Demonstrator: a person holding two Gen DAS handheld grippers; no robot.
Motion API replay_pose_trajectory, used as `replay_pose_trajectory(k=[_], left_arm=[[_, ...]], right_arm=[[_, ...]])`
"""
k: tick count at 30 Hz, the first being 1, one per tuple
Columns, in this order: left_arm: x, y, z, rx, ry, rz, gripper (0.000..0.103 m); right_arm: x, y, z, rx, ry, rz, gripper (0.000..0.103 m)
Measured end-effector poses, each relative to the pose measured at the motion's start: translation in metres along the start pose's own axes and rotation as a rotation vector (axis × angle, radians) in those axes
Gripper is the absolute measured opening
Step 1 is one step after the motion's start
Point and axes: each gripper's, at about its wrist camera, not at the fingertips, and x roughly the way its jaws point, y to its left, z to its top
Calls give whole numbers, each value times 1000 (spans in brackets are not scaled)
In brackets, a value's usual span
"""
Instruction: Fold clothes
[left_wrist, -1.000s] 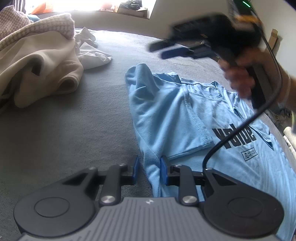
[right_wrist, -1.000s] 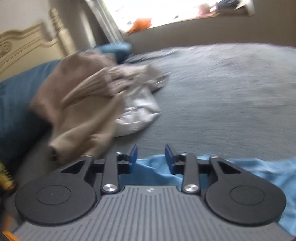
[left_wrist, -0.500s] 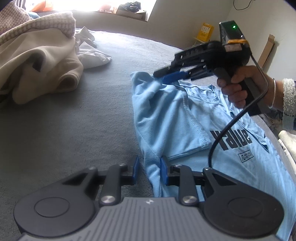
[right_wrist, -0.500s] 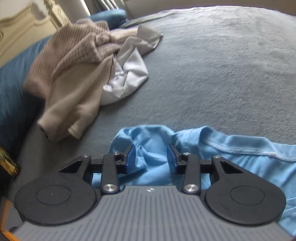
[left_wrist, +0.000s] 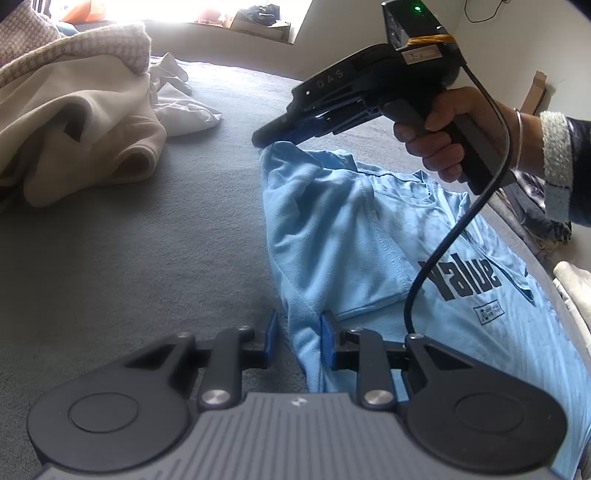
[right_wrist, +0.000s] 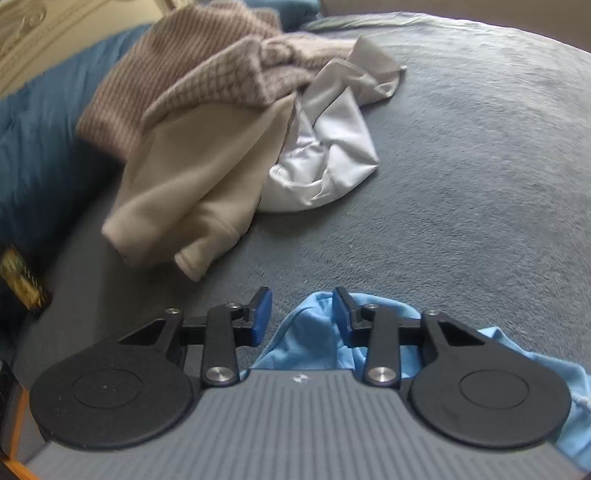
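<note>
A: Left gripper (left_wrist: 295, 334) first. Jaws?

B: Part open, not moving. A ridge of the blue T-shirt (left_wrist: 369, 236) runs up between them, edge of the shirt's side. One pad looks right against the cloth, the other has a gap beside it. So it's straddling the fold, not pinching it, as far as I can see.

A: Why sit there?

B: Prob. staking out the near end of that side edge, so both ends can lift together.

A: Right gripper (right_wrist: 301, 314)?

B: Jaws closing now. A bunched blue corner sits between them; one finger is touching cloth, the other pad is bare w/ grey showing beside it. Not clamped yet.

A: Same corner the left view shows?

B: Yes. There the right gripper (left_wrist: 275, 134) tips down over the far top corner of the shirt, a hand (left_wrist: 439, 136) on the handle, cable hanging across the print.

A: Shirt itself?

B: Flat-ish on the grey bed cover (right_wrist: 461, 166), print side up, one sleeve already turned in over the chest. Right side of the bed from the left view.

A: Rest?

B: Pile of other clothes (right_wrist: 207, 129) well apart, beige, knit & white, by a blue pillow (right_wrist: 40, 158). Waiting their turn, I'd guess.

A: Risk?

B: Thin cloth; the far corner cd slip out if only a few threads get caught.
</note>
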Motion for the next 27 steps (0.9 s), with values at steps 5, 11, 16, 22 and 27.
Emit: replay_pose_trajectory(k=[5,11,16,22,27], left_arm=[[0,2,-1,-5,-5,-10,27],[-1,3,-3,-10,-11,-18,27],[-1,3,-4,-18,-16,-16,27],[-1,1,-4,-17,-16,-8,27],[-1,-2,-4,-3,-15,5,27]], right_arm=[[9,7,4,-92,90,-56,15],[15,6,8,-112,101,-84,16],[19,10,11,-119,119,-9,5],[31,10,13,-66,43,-2,4],[37,-5,3,81,-73,31,7]])
